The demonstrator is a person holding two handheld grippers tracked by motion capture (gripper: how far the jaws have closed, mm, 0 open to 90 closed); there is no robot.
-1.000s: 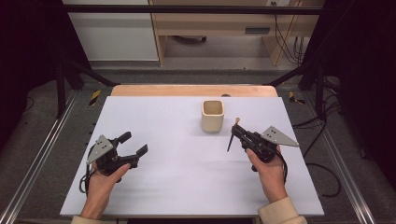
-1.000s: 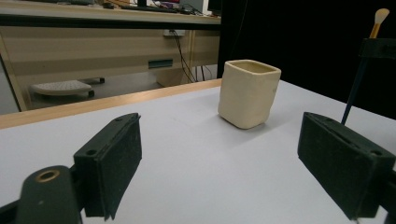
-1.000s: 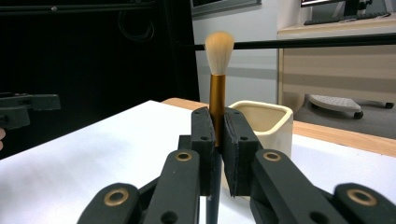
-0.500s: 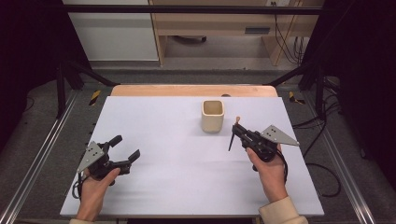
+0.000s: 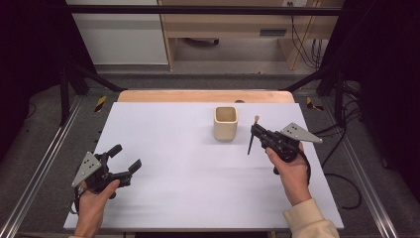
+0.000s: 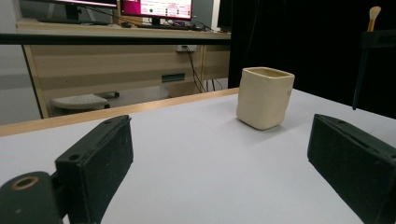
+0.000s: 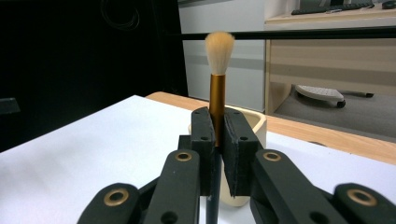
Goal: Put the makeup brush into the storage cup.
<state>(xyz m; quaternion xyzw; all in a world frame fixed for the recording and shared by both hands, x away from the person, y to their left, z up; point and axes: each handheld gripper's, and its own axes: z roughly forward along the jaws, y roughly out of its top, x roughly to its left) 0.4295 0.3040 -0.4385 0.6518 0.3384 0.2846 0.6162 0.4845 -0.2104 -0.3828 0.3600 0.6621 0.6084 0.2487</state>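
High view: right gripper [image 5: 255, 134] clamped on brush [image 5: 253, 135], held upright just right of the cream cup [image 5: 226, 123], not touching it. Left gripper [image 5: 125, 161], jaws apart and just opened wider with nothing between, sits well away from cup toward the near left corner of the white table [image 5: 198, 188].

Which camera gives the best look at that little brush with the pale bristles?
The right gripper view: the pale-bristled brush with a gold ferrule stands upright, close and sharp. The high view shows it as a thin dark stick; the left gripper view catches its tip and handle at the edge.
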